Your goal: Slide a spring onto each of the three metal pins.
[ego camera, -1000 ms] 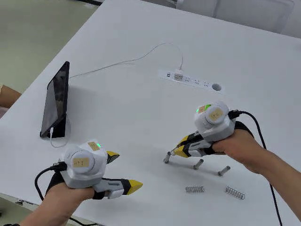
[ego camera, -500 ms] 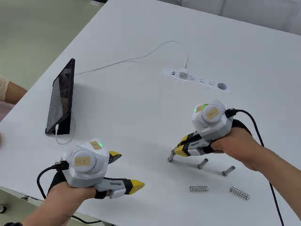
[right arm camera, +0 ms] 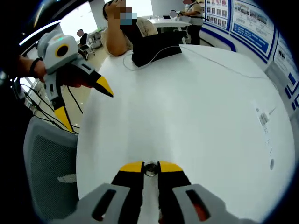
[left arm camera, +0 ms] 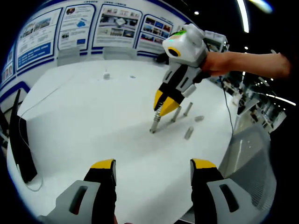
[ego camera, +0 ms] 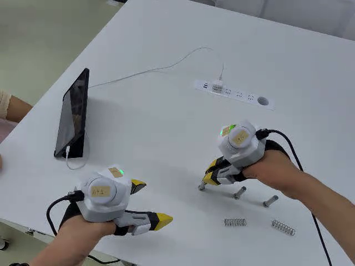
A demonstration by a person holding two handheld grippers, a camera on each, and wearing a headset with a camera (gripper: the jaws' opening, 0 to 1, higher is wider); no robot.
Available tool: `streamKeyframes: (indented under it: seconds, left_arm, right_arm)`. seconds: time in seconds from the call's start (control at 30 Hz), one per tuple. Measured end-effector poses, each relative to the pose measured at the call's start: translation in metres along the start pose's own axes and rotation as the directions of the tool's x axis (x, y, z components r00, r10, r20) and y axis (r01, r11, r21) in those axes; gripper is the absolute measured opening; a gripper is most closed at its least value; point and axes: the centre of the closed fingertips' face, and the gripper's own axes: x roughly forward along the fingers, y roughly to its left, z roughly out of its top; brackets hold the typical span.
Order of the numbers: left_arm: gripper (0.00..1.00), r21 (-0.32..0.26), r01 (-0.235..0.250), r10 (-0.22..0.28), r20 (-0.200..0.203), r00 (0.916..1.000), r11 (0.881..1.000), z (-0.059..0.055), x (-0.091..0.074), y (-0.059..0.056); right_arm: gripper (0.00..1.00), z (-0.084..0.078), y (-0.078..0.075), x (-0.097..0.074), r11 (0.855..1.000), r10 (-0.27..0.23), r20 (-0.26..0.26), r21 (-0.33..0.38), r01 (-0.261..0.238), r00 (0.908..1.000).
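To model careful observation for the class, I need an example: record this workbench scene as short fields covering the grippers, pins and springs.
Right gripper: fingers shut on held spring, at top of first pin
Left gripper: open, empty, apart from the pins
Bare pins: second pin, third pin
Loose springs: spring by second pin, spring by third pin, both lying on table

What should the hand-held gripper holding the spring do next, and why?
Probably ease the spring down along the pin, then open. The right hand-held gripper is shut on a spring whose lower end sits at the top of the leftmost pin, so the spring looks only partly on.
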Motion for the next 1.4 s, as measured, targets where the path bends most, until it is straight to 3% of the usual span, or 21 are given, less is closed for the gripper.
streamKeyframes:
  seconds: [0.6, 1.1, 1.4]
  left_arm:
    - [0.65, -0.005, -0.009, 0.009, -0.005, 0.9999, 1.0, -0.002, -0.002, 0.004]
    - [0.65, -0.018, -0.012, 0.012, -0.015, 0.9998, 1.0, -0.008, -0.003, 0.003]
    - [0.65, -0.019, -0.011, 0.011, -0.014, 0.9998, 1.0, -0.006, -0.003, 0.001]
  right_arm:
    - [0.13, -0.003, 0.0, 0.017, 0.999, -0.017, -0.028, -0.046, 0.016, 0.9995]
    - [0.14, -0.018, -0.001, 0.03, 0.999, -0.02, -0.057, -0.043, 0.018, 0.9981]
    - [0.22, -0.017, 0.002, 0.019, 1.0, -0.026, -0.028, -0.014, 0.025, 0.9993]
